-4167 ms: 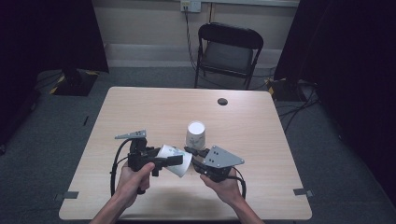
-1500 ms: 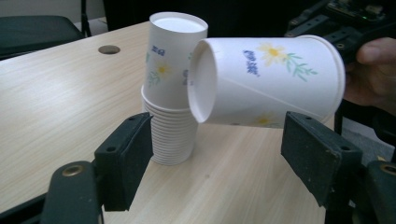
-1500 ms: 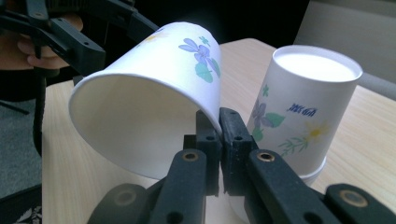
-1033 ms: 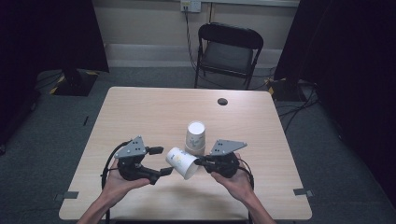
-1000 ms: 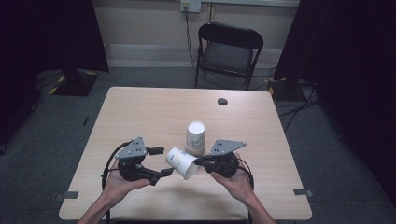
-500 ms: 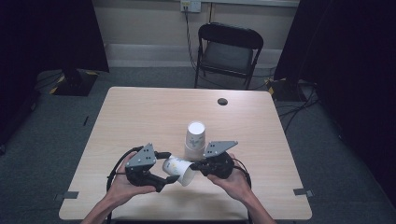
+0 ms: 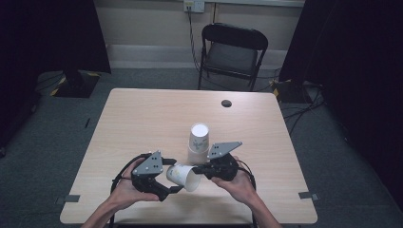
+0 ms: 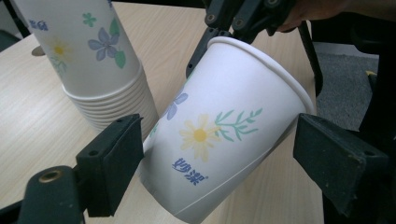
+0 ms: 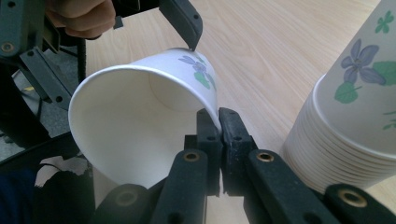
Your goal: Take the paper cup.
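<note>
A white paper cup (image 7: 183, 176) with a flower print lies tilted on its side in the air near the table's front, its mouth toward my right gripper (image 7: 196, 169). That gripper (image 9: 217, 122) is shut on the cup's (image 9: 135, 126) rim, one jaw inside and one outside. My left gripper (image 7: 173, 176) stands around the cup's base end. Its jaws have just been opening. In the left gripper view the cup (image 8: 219, 135) lies between the two pads (image 8: 112, 158), with the right one clear of it. A stack of several matching cups (image 7: 198, 140) stands upside down just behind.
The wooden table (image 7: 142, 123) carries a small dark round thing (image 7: 226, 103) near its far edge. A black folding chair (image 7: 233, 47) stands behind the table. Cables trail from both grippers over the front edge. The stack (image 9: 355, 116) is close beside the right jaws.
The left jaws have spread wider around the cup. Both grippers and the cup have shifted slightly toward the front edge since a second ago. The right gripper keeps its pinch on the rim.
</note>
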### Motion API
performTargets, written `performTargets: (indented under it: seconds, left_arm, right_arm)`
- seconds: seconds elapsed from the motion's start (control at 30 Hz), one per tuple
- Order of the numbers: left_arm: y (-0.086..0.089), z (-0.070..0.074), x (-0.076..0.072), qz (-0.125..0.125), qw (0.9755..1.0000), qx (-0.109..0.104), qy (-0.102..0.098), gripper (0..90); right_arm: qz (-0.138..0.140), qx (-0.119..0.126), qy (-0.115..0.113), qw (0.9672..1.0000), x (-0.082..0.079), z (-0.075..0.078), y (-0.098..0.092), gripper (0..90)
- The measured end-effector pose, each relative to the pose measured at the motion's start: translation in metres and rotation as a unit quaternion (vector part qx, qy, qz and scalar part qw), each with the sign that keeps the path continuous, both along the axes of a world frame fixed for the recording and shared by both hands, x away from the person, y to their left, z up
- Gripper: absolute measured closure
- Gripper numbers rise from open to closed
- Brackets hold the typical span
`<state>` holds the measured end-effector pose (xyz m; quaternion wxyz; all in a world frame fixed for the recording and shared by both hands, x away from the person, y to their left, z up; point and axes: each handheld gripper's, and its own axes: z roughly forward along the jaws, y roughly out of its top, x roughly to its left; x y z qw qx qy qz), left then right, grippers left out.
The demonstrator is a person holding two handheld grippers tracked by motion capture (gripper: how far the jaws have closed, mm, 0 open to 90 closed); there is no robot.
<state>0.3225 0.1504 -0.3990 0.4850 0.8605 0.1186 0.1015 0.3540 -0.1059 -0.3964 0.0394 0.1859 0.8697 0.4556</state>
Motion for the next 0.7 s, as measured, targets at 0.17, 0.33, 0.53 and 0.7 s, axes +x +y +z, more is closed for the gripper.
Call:
performTargets:
  seconds: [0.17,0.33,0.53,0.7]
  left_arm:
    - [-0.004,-0.003,0.000,-0.011,0.9999,0.005,0.000,15.6]
    - [-0.013,-0.005,-0.005,-0.013,0.9995,0.027,-0.013,15.5]
    - [-0.015,-0.007,-0.005,-0.007,0.9994,0.028,-0.020,14.4]
    - [-0.019,-0.008,-0.007,-0.004,0.9987,0.040,-0.030,13.1]
  right_arm:
    - [0.000,-0.004,0.007,1.0000,0.001,-0.002,0.002,88.5]
    - [-0.003,-0.008,0.014,0.9999,0.002,-0.002,0.005,88.1]
    - [-0.007,-0.006,0.022,0.9997,0.004,-0.001,0.005,88.2]
    - [-0.004,-0.002,0.028,0.9996,0.005,0.000,0.008,88.3]
